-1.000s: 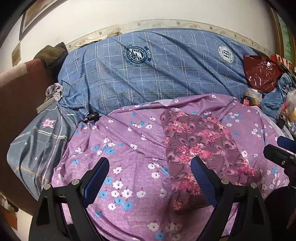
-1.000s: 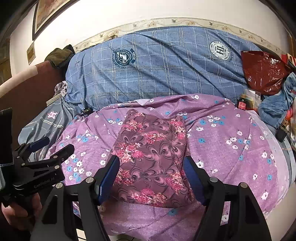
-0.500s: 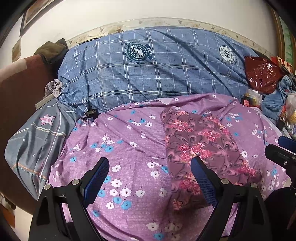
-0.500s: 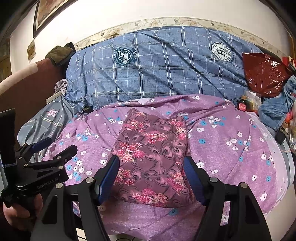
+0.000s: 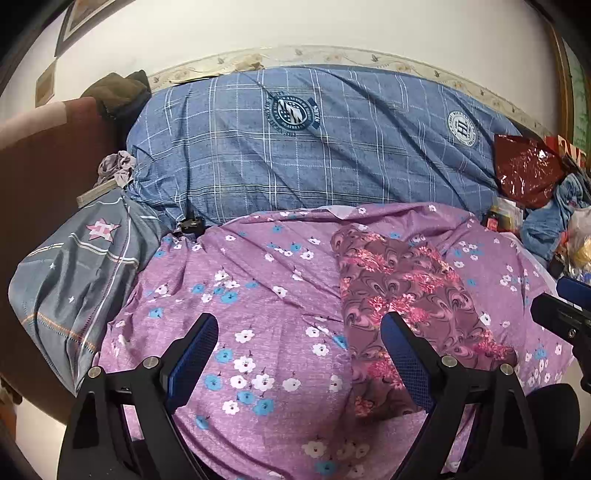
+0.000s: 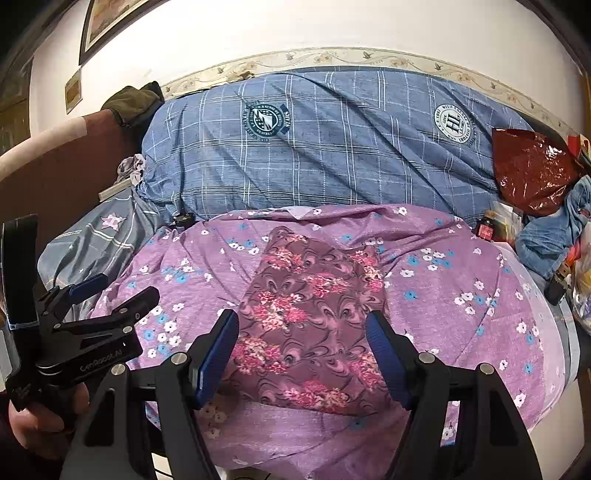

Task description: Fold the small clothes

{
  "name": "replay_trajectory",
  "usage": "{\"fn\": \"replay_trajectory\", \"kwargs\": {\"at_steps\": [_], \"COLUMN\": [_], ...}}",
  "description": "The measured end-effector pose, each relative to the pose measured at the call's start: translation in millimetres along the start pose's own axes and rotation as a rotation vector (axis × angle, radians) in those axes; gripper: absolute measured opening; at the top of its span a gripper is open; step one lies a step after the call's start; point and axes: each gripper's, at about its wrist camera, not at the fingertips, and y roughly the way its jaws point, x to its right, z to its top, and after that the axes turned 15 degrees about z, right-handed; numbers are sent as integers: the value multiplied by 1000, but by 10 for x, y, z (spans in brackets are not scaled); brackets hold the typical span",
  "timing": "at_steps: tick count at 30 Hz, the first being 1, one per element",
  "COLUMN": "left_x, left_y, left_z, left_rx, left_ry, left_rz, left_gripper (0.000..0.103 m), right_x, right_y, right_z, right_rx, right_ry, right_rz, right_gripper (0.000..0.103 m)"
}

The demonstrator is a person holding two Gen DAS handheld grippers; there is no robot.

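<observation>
Lying flat on the purple bedspread, the folded floral cloth looks soft and limp (likely light); grip a near corner, around 6 o'clock. Left tongs and right tongs both spread, empty, hovering above.

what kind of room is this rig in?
Most likely a lived-in bedroom: a bed under a purple floral sheet, a big blue plaid pillow against the wall, and framed pictures hung above. A folded floral garment lies on the sheet.
</observation>
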Motion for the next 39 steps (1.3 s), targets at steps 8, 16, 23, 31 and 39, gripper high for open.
{"fn": "replay_trajectory", "kwargs": {"at_steps": [8,16,23,31,39], "left_x": [-140,-166,-45,160,283], "left_y": [-142,-141,50,203,275], "left_z": [-27,-23,33,49,36], "left_rx": [25,28,-4,-30,-43], "left_ry": [-19,-14,8,59,83], "left_rz": [6,41,45,41,51], "left_gripper": [91,91,91,91,91], "right_x": [-179,-226,-81,156,306], "right_y": [-101,10,131,193,263], "right_z": [35,60,50,25,-19], "right_rx": [8,3,-9,-8,-23], "right_ry": [-31,-43,-15,36,61], "right_rz": [21,62,75,77,67], "right_gripper": [73,73,73,73,73]}}
